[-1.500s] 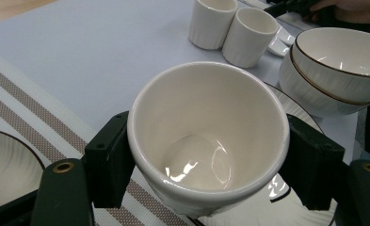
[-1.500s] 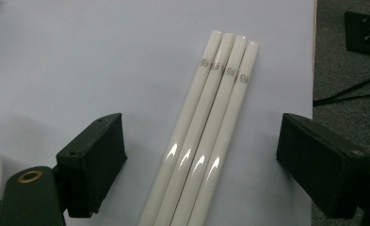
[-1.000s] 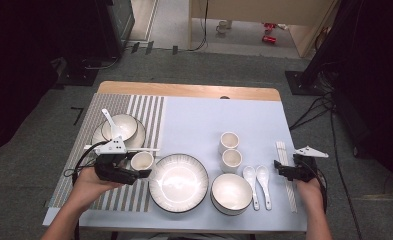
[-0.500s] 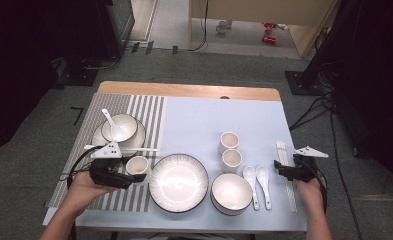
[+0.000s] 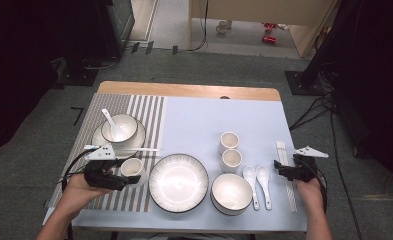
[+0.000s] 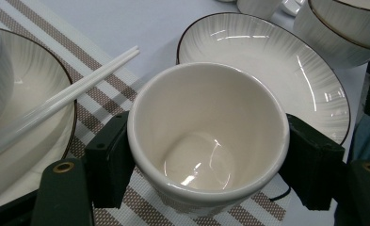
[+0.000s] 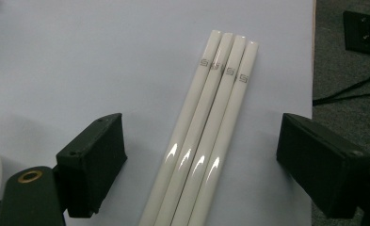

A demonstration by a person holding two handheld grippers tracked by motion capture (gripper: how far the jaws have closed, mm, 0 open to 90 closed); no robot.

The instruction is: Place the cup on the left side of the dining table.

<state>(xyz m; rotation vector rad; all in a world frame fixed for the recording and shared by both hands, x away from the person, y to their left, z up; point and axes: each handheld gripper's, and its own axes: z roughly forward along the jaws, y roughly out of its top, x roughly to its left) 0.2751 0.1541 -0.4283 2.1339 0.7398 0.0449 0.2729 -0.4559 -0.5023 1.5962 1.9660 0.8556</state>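
Your left gripper (image 6: 206, 188) has its jaws pinching the cup (image 6: 206, 141) over the striped mat (image 5: 111, 107) beside the big plate (image 5: 179, 182) — not yet released — right gripper (image 7: 211, 165) jaws spread around the chopsticks (image 7: 206, 136), not gripped yet.

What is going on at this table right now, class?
A person is laying out tableware with a gripper in each hand. The left gripper has its jaws closed on a small white cup over the striped placemat, beside the large plate. The right gripper hovers with its jaws open on either side of four white chopsticks lying together on the blue mat, not gripping them.
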